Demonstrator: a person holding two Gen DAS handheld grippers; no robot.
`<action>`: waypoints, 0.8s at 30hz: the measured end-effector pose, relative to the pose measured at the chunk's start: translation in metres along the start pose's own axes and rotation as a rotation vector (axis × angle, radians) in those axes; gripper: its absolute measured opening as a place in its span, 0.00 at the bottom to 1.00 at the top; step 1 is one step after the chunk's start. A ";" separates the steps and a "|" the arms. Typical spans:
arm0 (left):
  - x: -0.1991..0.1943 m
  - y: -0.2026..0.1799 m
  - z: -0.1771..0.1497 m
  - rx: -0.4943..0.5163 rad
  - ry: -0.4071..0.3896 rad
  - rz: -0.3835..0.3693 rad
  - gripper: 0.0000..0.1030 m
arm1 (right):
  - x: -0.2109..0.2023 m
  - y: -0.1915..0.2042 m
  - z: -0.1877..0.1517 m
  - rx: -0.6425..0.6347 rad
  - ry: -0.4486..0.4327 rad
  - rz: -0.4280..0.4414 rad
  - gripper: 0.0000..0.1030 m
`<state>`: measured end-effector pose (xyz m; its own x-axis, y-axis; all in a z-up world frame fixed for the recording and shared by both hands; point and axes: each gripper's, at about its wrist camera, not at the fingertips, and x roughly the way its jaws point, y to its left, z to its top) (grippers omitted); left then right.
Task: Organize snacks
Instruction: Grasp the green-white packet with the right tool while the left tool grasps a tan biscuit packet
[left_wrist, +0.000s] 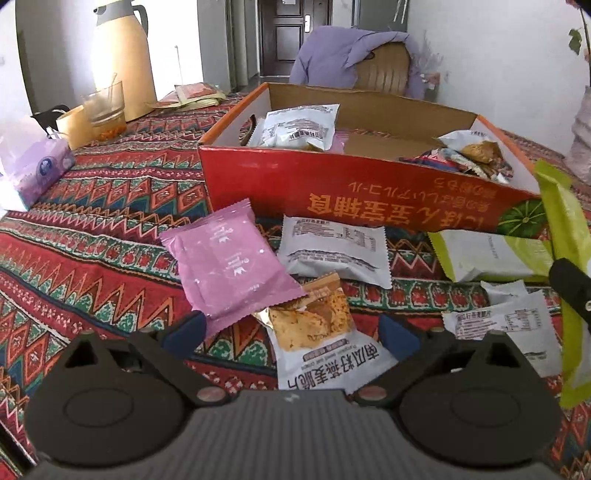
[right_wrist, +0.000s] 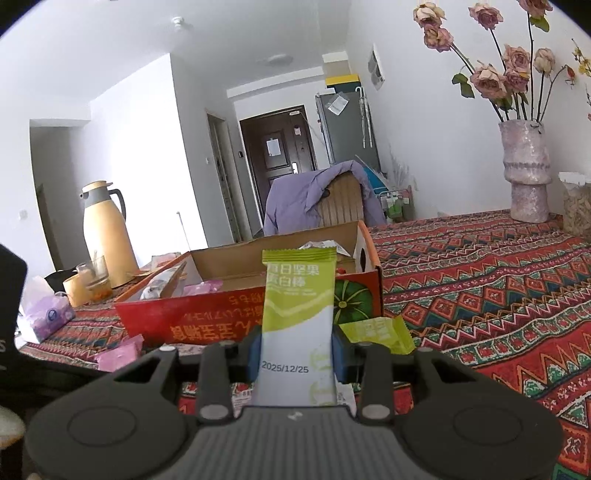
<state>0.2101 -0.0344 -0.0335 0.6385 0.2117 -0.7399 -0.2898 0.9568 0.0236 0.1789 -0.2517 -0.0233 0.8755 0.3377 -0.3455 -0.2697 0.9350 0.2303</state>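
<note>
A red cardboard box (left_wrist: 354, 192) holds several snack packets on the patterned tablecloth; it also shows in the right wrist view (right_wrist: 207, 314). In front of it lie a pink packet (left_wrist: 229, 266), a white packet (left_wrist: 336, 247), a white-and-orange crisp packet (left_wrist: 321, 343) and a green-and-white bar (left_wrist: 491, 254). My left gripper (left_wrist: 291, 328) is open, low over the crisp packet, which lies between its blue fingers. My right gripper (right_wrist: 297, 350) is shut on a green-and-white nut bar (right_wrist: 299, 314), held upright above the table in front of the box; this bar shows at the right edge (left_wrist: 569, 266).
A yellow thermos (left_wrist: 122, 59), a glass (left_wrist: 105, 110) and a purple tissue pack (left_wrist: 33, 166) stand at the left. A chair with a purple jacket (left_wrist: 354, 55) is behind the box. A vase of flowers (right_wrist: 526, 170) and a jar (right_wrist: 576, 206) stand at the far right.
</note>
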 end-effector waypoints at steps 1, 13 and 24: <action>0.000 -0.001 0.000 0.002 0.003 0.004 0.97 | 0.000 0.000 0.000 0.000 0.000 -0.002 0.36; -0.027 -0.002 -0.010 -0.003 -0.037 -0.037 0.96 | 0.000 0.000 -0.001 0.002 0.004 -0.010 0.36; 0.001 -0.001 -0.005 -0.034 0.019 -0.024 0.71 | 0.001 0.000 -0.002 0.004 0.005 -0.011 0.36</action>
<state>0.2074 -0.0365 -0.0375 0.6317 0.1846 -0.7529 -0.2990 0.9541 -0.0169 0.1789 -0.2515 -0.0251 0.8766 0.3275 -0.3526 -0.2580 0.9383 0.2301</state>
